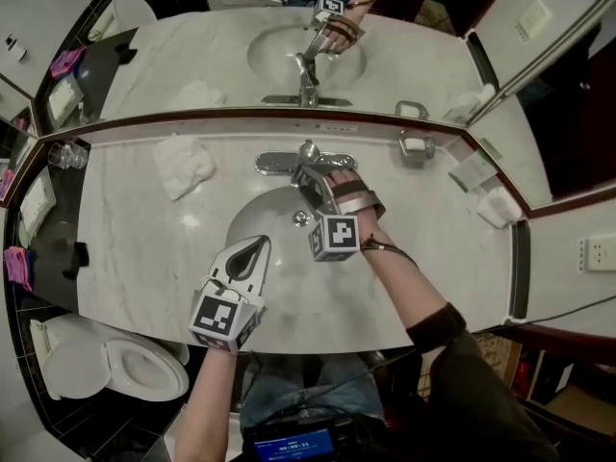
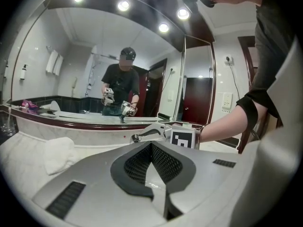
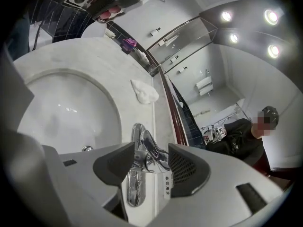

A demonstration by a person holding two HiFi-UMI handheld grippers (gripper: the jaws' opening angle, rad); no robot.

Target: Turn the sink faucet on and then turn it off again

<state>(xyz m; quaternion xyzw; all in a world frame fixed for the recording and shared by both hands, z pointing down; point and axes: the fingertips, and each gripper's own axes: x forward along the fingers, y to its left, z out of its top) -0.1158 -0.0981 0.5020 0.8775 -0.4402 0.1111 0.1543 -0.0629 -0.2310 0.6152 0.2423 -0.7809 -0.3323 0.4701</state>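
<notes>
While over sink (image 1: 262,212) (1 plug (image 1: 301,218) inside), left tool (image 1: 258,250) pressed together, right tool (image 3: 151,151) spread astride faucet (image 3: 142,143).

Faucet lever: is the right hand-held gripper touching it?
Cannot tell. The right gripper view shows the lever between the open jaws of the right hand-held gripper, but neither plain contact nor a clear gap.

Faucet (image 3: 150,148): glossy chrome metal. Countertop (image 1: 144,258): polished veined marble. Towel (image 1: 185,166): soft white cloth. Basin (image 1: 252,215): smooth, glossy.
</notes>
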